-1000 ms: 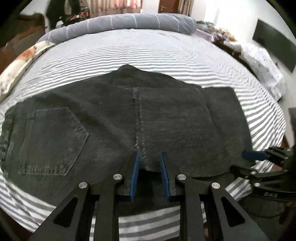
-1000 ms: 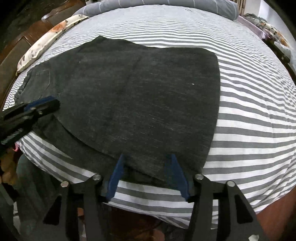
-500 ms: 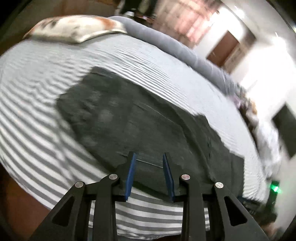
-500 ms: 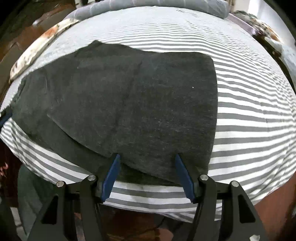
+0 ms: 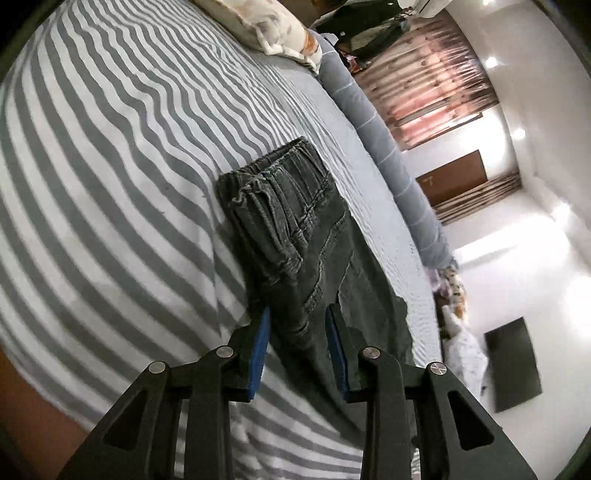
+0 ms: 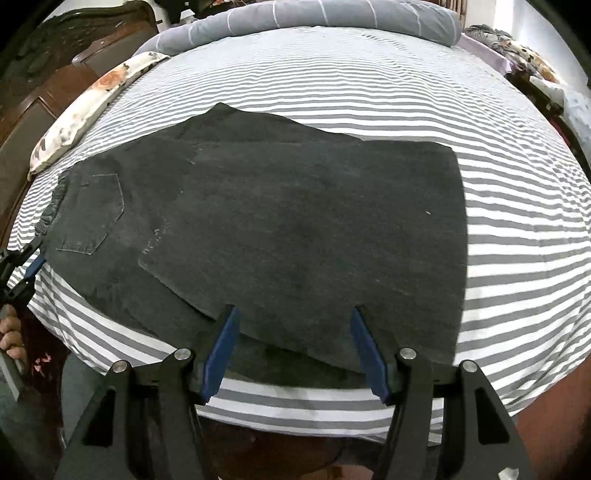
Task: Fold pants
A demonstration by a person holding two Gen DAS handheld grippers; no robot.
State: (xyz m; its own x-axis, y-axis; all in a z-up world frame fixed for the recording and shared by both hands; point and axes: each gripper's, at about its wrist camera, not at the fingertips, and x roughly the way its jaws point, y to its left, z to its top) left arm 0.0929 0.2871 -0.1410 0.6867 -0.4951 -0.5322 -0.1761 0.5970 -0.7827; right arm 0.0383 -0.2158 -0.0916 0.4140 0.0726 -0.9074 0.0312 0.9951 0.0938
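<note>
- Right wrist view: the pants [image 6: 280, 221] lie flat on the striped bed [image 6: 517, 229], folded over so one layer rests on another, with the back pocket [image 6: 92, 214] showing at the left and the straight folded edge at the right.
- The right hand-held gripper [image 6: 293, 347] sits at the near edge of the pants, jaws wide apart, with the cloth edge lying between the blue pads [image 6: 221, 350]; nothing is pinched.
- At the far left of this view the left hand-held gripper [image 6: 22, 269] shows just beside the waistband end of the pants, with the person's fingers [image 6: 11, 332] below it.
- A flowered pillow [image 6: 88, 110] lies along the bed's left side by the wooden headboard [image 6: 44, 81], and a grey bolster [image 6: 314, 18] runs across the far edge.
- Left wrist view: the camera is tilted, looking along the pants [image 5: 295, 240] from the waist end; the gathered waistband [image 5: 273, 177] is farthest from the lens.
- The left hand-held gripper [image 5: 297, 339] has its jaws apart, one pad on each side of a raised strip of denim; whether the pads [image 5: 260, 350] touch the cloth cannot be told.
- Beyond the bed [image 5: 110, 184] in this view are the pillow [image 5: 266, 26], the bolster [image 5: 388, 158], curtains [image 5: 424, 77] and a door [image 5: 454, 177].
</note>
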